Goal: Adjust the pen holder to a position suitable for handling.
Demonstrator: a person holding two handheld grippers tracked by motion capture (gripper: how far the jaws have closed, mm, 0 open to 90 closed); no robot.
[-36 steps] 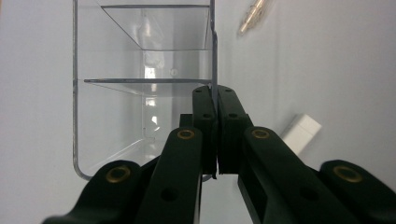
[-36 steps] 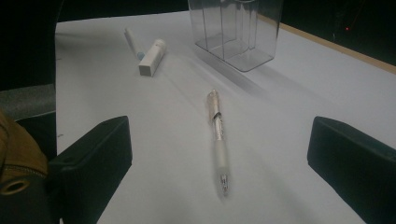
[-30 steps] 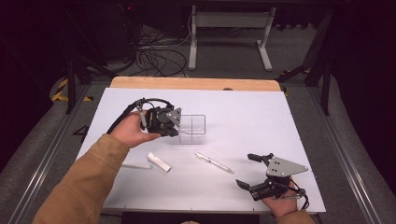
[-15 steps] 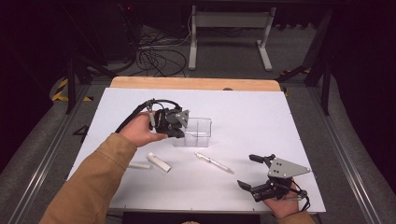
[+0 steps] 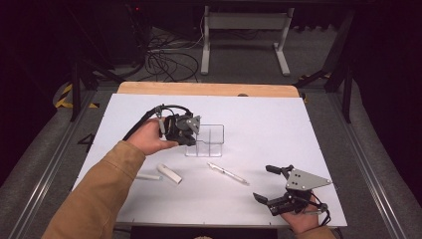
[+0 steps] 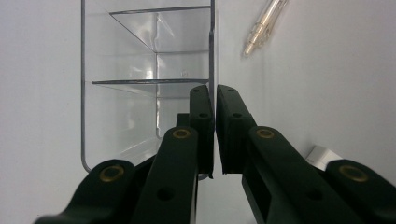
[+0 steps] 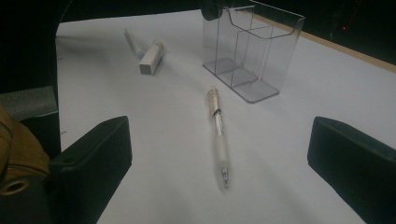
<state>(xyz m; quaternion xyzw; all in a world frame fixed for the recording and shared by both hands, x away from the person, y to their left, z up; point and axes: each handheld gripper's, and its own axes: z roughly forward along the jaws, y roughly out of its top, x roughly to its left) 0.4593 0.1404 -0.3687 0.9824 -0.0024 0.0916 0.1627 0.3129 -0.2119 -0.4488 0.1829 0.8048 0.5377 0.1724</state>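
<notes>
Clear acrylic holder, split into compartments, stands upright near the middle of the white table, and the left gripper has one of its side walls pinched between its nearly closed jaws. In the left gripper view the two black jaws sit on either side of that thin transparent wall, one inside the holder and one outside, the pads tight against it. The person's left hand, in a tan sleeve, comes in from the near left edge of the table.

Just on the near side of the holder lies a translucent pen, flat on the table and apart from it. Further left lie a white marker cap and a thin white stick-like piece, close together.

At the near right corner, the right gripper rests low over the table with its jaws spread wide and nothing between them. Its own view looks along the pen toward the holder, with the cap off to the left.
</notes>
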